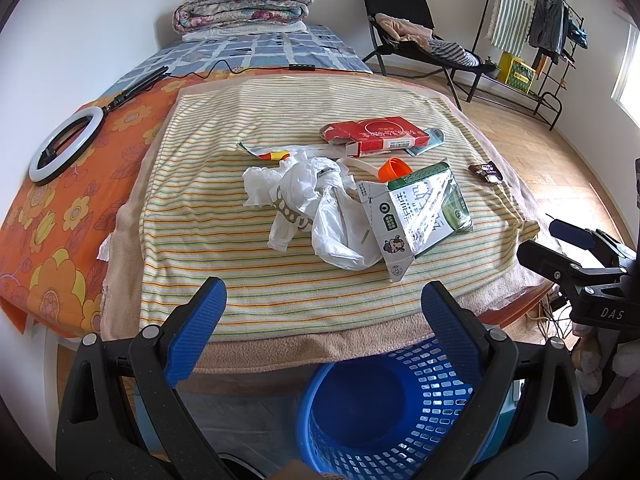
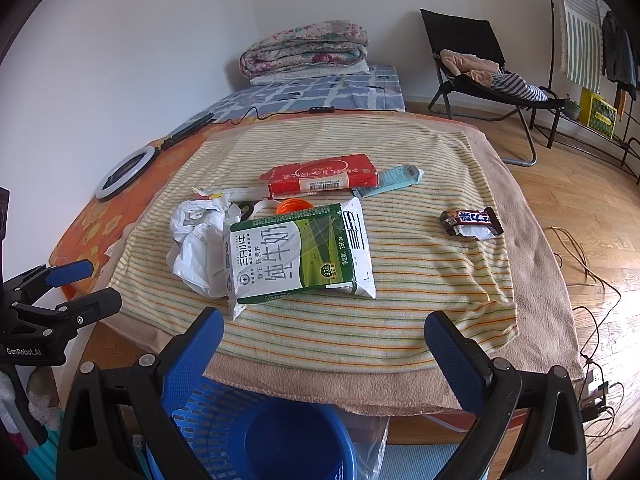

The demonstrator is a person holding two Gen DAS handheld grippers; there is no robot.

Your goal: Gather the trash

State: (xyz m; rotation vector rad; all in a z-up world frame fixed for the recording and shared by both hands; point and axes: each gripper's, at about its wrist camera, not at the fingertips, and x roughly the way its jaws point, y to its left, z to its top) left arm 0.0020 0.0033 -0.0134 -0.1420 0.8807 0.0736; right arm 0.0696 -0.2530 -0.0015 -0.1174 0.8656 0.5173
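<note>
Trash lies on a striped towel on the table: a flattened green-and-white milk carton, a crumpled white plastic bag, a red box, an orange cap, a pale blue tube and a brown candy wrapper. A blue mesh basket stands below the table's near edge. My left gripper and right gripper are both open and empty, held above the basket short of the trash.
A ring light with its cable lies on the orange flowered cloth at left. A bed with folded quilts is behind. A black chair and clothes rack stand at the right on the wooden floor. Cables trail on the floor.
</note>
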